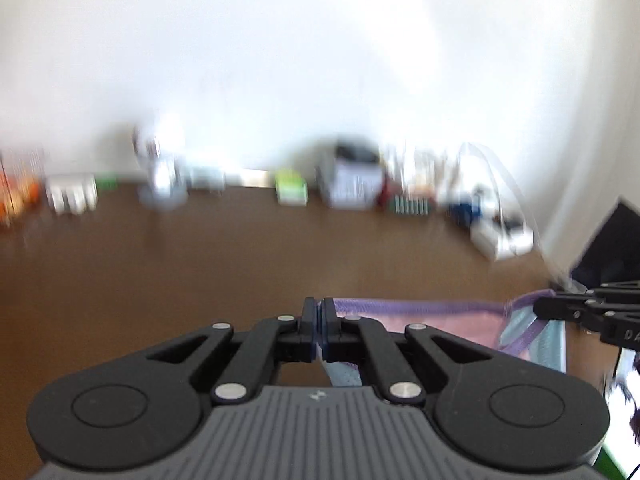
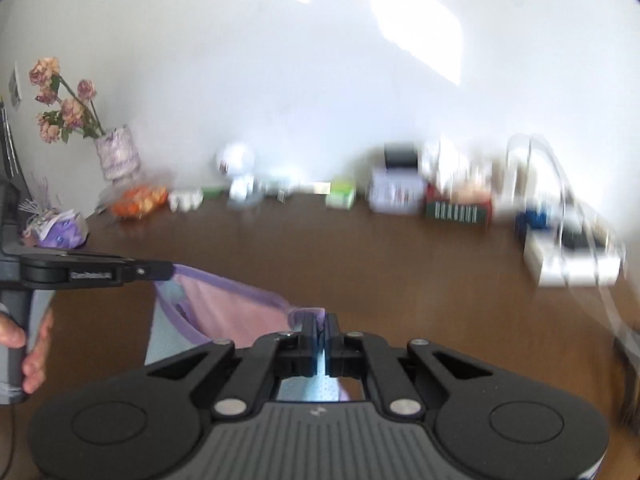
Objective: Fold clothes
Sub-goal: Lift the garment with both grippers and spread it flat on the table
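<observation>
Both grippers, left gripper (image 1: 319,309) and right gripper (image 2: 319,322), clamped on garment (image 1: 416,320) edge; backdrop clutter blurred, perhaps boxes

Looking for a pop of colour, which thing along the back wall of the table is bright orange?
The orange bundle below the vase of dried flowers, left end of the row; the boxes further right are white, green or dark.

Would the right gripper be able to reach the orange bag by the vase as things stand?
Probably not yet: the right gripper is shut on the garment, which the left gripper also holds, and the orange bag lies far across the table.
</observation>
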The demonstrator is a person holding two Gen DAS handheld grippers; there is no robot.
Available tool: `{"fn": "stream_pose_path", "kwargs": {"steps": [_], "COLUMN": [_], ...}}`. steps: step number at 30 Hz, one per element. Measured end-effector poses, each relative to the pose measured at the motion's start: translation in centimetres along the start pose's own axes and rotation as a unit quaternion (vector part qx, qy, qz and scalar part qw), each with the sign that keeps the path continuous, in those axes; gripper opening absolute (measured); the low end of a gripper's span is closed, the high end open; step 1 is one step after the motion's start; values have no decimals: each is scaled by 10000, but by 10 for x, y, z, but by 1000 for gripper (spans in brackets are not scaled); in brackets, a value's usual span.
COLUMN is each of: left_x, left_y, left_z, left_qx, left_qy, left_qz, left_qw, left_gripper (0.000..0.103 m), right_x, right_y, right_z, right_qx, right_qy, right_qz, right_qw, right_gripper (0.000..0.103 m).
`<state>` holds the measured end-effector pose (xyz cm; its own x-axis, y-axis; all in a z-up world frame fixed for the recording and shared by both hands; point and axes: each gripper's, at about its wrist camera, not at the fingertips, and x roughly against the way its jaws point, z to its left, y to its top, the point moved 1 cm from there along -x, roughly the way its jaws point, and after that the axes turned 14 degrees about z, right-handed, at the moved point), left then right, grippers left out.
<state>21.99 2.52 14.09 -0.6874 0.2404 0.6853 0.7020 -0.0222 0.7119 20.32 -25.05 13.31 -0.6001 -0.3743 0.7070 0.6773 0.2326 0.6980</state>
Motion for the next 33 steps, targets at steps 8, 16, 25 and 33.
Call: {"fn": "stream_pose_path", "kwargs": {"steps": [8, 16, 25, 33], "left_x": [157, 197, 134, 110], "left_y": [97, -32, -242, -190], "left_z": [-39, -57, -31, -5], "left_qx": [-483, -945, -260, -410], "left_qy": [197, -64, -969, -767], "left_qz": [-2107, -1777, 734, 626], "left_qw": [9762, 9795, 9922, 9942], "left_gripper": [2, 2, 2, 56], "right_x": [118, 158, 89, 110], "right_y": [99, 10, -200, -194], "right_z": [52, 66, 58, 58], "right_qx": [1060, 1281, 261, 521], "right_qy": [-837, -835, 267, -89], "right_qz": [-2123, -1944, 764, 288], "right_qw": [9678, 9689, 9964, 9982], "right_gripper": [2, 2, 9, 40]}}
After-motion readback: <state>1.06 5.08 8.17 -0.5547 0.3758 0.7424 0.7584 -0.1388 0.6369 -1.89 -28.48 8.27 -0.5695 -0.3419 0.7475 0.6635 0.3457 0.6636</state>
